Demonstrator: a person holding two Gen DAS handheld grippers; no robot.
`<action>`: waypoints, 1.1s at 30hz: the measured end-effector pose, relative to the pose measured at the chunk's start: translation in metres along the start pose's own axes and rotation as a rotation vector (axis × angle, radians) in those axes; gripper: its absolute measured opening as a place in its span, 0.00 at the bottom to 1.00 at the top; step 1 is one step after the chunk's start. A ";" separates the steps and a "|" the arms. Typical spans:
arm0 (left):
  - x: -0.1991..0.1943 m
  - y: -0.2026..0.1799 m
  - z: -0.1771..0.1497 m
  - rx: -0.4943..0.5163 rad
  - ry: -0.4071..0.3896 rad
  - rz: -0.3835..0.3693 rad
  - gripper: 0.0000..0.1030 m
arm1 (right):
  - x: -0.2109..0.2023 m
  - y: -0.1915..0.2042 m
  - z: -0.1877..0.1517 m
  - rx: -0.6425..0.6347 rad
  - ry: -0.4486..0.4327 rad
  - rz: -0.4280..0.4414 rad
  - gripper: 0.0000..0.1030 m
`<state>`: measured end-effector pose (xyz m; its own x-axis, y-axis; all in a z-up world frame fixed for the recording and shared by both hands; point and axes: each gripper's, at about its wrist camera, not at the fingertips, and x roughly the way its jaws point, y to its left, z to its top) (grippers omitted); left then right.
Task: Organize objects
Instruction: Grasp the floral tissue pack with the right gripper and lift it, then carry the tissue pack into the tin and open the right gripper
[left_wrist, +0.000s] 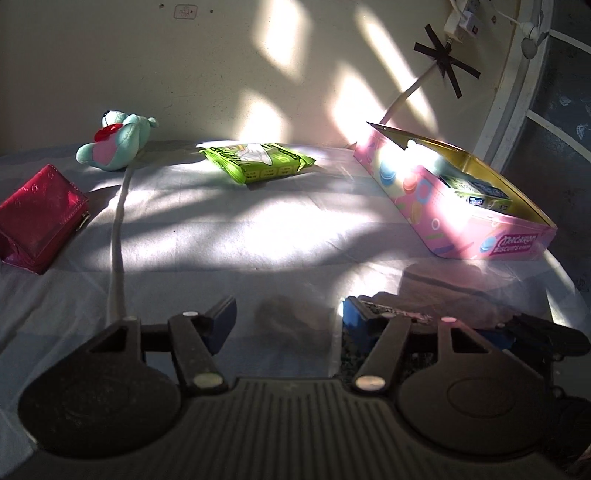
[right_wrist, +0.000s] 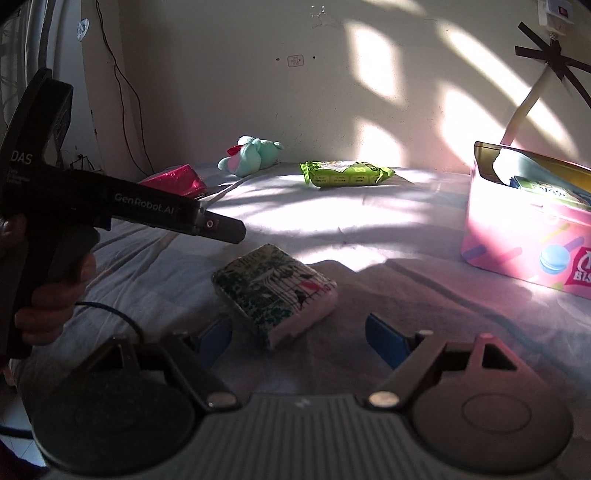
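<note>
Blue-padded fingers of the right gripper stand wide apart, nearest the lens, with a small patterned tissue packet lying flat on the bedsheet just ahead of them, nearer the left finger and not yet between the two. Nothing is gripped.

Using the pink biscuit tin as the landmark: it sits open to the right of the packet and a little farther back, already holding a few packets. A green snack packet lies well to the left of the tin near the wall. A teal plush toy and a red wallet sit farther left still.

The left gripper hovers low with its fingers apart and empty, left of the tin; a white cable trails across the sheet on its left.

Judged from this, the step in hand is picking up the tissue packet. To do it well, the right gripper should shift slightly left to centre the packet, advance until the pads flank its long sides, then squeeze gently, since the soft pack will likely deform.
</note>
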<state>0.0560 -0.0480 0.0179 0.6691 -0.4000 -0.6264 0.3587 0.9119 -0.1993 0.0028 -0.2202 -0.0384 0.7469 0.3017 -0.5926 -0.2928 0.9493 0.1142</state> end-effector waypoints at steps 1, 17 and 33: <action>0.005 -0.002 -0.002 -0.007 0.031 -0.050 0.53 | 0.002 0.001 0.000 -0.007 0.004 0.001 0.77; 0.046 -0.119 0.000 0.102 0.163 -0.296 0.42 | -0.050 -0.062 -0.022 0.073 -0.009 -0.117 0.52; 0.057 -0.234 0.067 0.328 0.014 -0.400 0.42 | -0.126 -0.145 0.004 0.073 -0.200 -0.318 0.52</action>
<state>0.0540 -0.2902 0.0791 0.4297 -0.7084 -0.5599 0.7714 0.6103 -0.1802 -0.0468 -0.3956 0.0226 0.8976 -0.0048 -0.4409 0.0104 0.9999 0.0103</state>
